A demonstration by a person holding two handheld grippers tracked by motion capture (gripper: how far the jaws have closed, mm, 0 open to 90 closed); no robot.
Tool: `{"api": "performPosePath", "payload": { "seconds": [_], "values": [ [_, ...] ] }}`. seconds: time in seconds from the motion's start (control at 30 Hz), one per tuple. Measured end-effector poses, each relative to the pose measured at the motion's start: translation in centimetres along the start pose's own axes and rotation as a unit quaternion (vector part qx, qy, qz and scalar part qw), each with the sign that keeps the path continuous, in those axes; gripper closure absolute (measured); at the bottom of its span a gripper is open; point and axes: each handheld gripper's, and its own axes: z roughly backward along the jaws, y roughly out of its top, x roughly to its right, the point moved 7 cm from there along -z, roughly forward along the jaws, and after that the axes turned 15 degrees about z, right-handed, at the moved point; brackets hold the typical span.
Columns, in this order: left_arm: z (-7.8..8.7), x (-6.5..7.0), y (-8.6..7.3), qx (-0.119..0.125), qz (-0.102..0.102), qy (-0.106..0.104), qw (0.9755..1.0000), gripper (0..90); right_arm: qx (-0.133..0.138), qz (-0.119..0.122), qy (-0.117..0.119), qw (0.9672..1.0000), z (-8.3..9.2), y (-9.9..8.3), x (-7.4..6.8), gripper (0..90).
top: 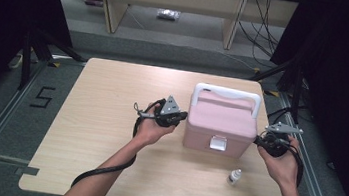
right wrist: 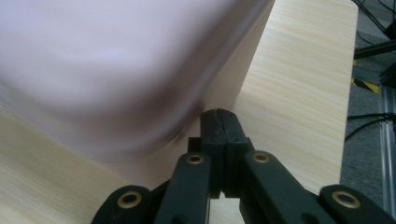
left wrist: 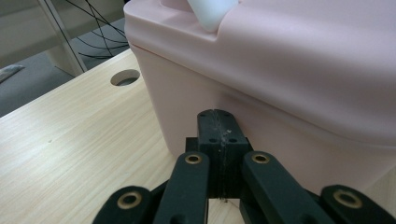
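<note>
- Here the pink box [top: 220, 124] with its white handle [top: 228, 93] stands right of centre on the worktop [top: 99, 119], with bare wood to its left and front and only a narrow strip to the right edge.
- The left gripper [top: 179, 117] has its jaws pressed together, empty, tips at the box's left wall, seemingly touching it.
- The right gripper [top: 260, 140] is likewise closed on nothing, tips against the box's right wall near its lower corner.
- A small white dropper bottle [top: 234, 176] stands near the front edge, just in front of the box's right corner.
</note>
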Motion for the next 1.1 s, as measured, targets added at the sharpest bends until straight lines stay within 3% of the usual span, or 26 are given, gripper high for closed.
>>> {"api": "performPosePath", "payload": {
  "seconds": [0.03,0.07,0.1,0.13,0.2,0.3,0.33,0.37,0.4,0.47,0.5,0.57,0.6,0.8,0.83,0.87,0.9,0.93,0.97,1.0,1.03,1.07,1.1],
  "values": [
    [-0.1,0.2,0.0,-0.001,0.001,-0.002,1.0000,89.7,-0.007,-0.021,0.006,0.9997,0.2,-0.1,-0.3,90.0],
    [-0.1,0.4,0.0,0.000,0.002,-0.004,1.0000,89.7,-0.005,-0.011,-0.001,0.9999,0.3,-0.2,0.0,90.0],
    [-0.1,0.5,-0.1,0.000,0.002,-0.006,1.0000,89.7,-0.007,-0.019,-0.002,0.9998,0.4,-0.4,0.0,90.0],
    [-0.1,0.5,-0.1,0.000,0.002,-0.006,1.0000,89.7,0.000,-0.005,-0.005,1.0000,0.3,-0.4,0.3,90.0],
    [-0.2,0.8,-0.1,0.001,0.001,-0.008,1.0000,89.7,-0.009,-0.025,0.000,0.9996,0.5,-0.5,0.1,90.0],
    [-0.2,0.8,-0.1,0.001,0.001,-0.008,1.0000,89.7,-0.010,-0.022,-0.004,0.9997,0.5,-0.6,0.2,90.0],
    [-0.2,0.8,-0.1,0.000,0.000,-0.007,1.0000,89.7,-0.002,-0.005,-0.010,0.9999,0.3,-0.6,0.4,90.0],
    [-0.2,0.8,-0.1,-0.001,-0.001,-0.007,1.0000,89.7,-0.013,-0.022,-0.004,0.9997,0.5,-0.5,0.0,90.0],
    [-0.2,0.8,-0.1,-0.002,-0.002,-0.006,1.0000,89.7,-0.012,-0.006,-0.009,0.9999,0.6,-0.5,0.3,90.0],
    [-0.2,0.8,-0.1,-0.002,-0.002,-0.007,1.0000,89.7,-0.006,-0.021,-0.004,0.9998,0.6,-0.5,-0.2,90.0],
    [-0.2,0.8,-0.1,-0.001,-0.001,-0.007,1.0000,89.7,-0.004,-0.006,-0.012,0.9999,0.5,-0.6,0.1,90.0],
    [-0.3,0.7,-0.1,0.001,0.002,-0.007,1.0000,89.7,-0.013,-0.018,-0.006,0.9997,0.8,-0.6,-0.1,90.0],
    [-0.3,0.7,-0.1,0.001,0.003,-0.006,1.0000,89.7,-0.011,-0.001,-0.008,0.9999,0.8,-0.7,0.1,90.0],
    [-0.3,0.8,-0.2,0.001,0.003,-0.003,1.0000,89.7,-0.011,-0.012,-0.005,0.9999,0.8,-0.7,-0.2,90.0],
    [-0.3,0.8,-0.2,0.000,0.002,-0.001,1.0000,89.7,-0.005,0.004,-0.008,0.9999,0.5,-0.8,0.1,90.0],
    [-0.3,0.9,-0.2,-0.001,-0.001,-0.001,1.0000,89.7,-0.008,-0.013,-0.008,0.9999,0.5,-0.6,-0.1,90.0],
    [-0.1,1.1,-0.3,-0.004,-0.008,0.002,1.0000,89.7,-0.024,-0.001,-0.015,0.9996,0.7,-0.8,0.1,90.0],
    [-0.1,1.2,-0.3,-0.002,-0.004,0.000,1.0000,89.7,-0.007,-0.001,-0.021,0.9997,0.3,-0.6,0.2,90.0],
    [-0.1,1.2,-0.3,-0.002,-0.004,0.000,1.0000,89.7,-0.008,-0.007,-0.016,0.9998,0.3,-0.5,0.2,90.0],
    [0.0,1.3,-0.4,-0.003,-0.003,-0.002,1.0000,89.7,-0.010,0.012,-0.019,0.9997,0.2,-0.6,0.5,90.0],
    [0.0,1.3,-0.4,-0.002,-0.004,-0.002,1.0000,89.7,-0.006,0.012,-0.019,0.9997,0.1,-0.5,0.5,90.0],
    [0.0,1.3,-0.4,-0.002,-0.004,-0.002,1.0000,89.7,-0.015,0.009,-0.003,0.9998,0.1,-0.4,0.4,90.0],
    [0.0,1.4,-0.4,-0.002,-0.001,-0.001,1.0000,89.7,-0.013,0.004,-0.009,0.9999,0.0,-0.3,0.5,90.0]
  ]
}}
